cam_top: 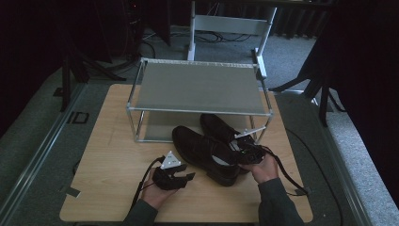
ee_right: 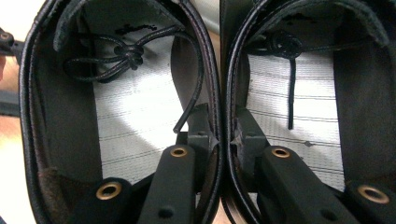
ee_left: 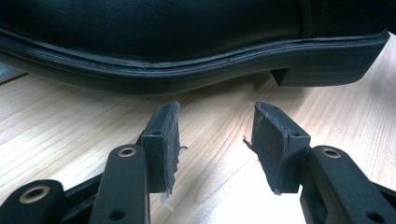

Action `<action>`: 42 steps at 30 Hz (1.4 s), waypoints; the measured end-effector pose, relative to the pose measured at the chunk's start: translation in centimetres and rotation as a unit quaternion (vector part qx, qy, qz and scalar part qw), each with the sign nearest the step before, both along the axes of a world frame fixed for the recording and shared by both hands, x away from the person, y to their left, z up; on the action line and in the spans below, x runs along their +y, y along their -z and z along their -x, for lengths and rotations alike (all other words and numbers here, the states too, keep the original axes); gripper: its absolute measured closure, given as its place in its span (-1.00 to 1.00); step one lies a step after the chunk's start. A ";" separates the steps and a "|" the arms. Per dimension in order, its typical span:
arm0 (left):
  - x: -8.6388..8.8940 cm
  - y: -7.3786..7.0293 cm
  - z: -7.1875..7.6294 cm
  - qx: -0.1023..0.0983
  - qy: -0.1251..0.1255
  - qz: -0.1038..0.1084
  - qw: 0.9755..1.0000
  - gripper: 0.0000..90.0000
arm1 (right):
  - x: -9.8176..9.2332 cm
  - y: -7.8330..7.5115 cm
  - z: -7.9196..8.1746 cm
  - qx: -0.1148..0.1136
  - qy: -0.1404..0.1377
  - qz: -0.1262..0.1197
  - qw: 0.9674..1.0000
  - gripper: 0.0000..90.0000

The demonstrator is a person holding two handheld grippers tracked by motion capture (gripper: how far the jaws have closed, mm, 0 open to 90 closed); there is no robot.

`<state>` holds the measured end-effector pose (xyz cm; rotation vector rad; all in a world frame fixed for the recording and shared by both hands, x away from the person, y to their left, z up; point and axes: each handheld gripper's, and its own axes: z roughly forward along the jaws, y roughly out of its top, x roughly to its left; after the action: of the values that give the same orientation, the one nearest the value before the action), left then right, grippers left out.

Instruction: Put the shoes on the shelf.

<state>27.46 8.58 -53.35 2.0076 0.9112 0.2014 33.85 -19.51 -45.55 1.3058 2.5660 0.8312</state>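
left gripper point(cam_top: 184, 177): jaws spread, empty | right gripper point(cam_top: 244, 151): jaws pinching both shoes' point(cam_top: 207, 153) inner walls | rack point(cam_top: 197, 87) behind

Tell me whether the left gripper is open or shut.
Open. In its own view the left gripper has its jaws apart with bare table between them, short of the shoe.

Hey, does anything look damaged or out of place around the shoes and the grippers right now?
The pads on the left gripper look worn: edges ragged, frayed bits hanging off. The right gripper pinches the inner walls of both black shoes together. Laces lie loose inside them.
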 end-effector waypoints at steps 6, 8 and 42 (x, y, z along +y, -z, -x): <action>0.3 -0.1 -0.1 -0.002 -0.005 0.000 1.000 0.16 | 0.4 -0.2 -0.4 -0.006 0.010 0.002 1.000 0.78; 0.3 -0.1 -0.1 -0.003 -0.007 0.000 1.000 0.16 | 0.5 -0.2 -0.5 -0.008 0.016 0.002 1.000 0.78; 0.9 -0.5 -0.8 -0.012 -0.030 -0.006 0.999 0.16 | 1.3 0.3 -2.5 -0.025 0.083 -0.009 0.996 0.78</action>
<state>28.26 9.45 -52.82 1.9867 0.9585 0.2654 36.40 -18.20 -45.80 1.4605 2.3793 0.8460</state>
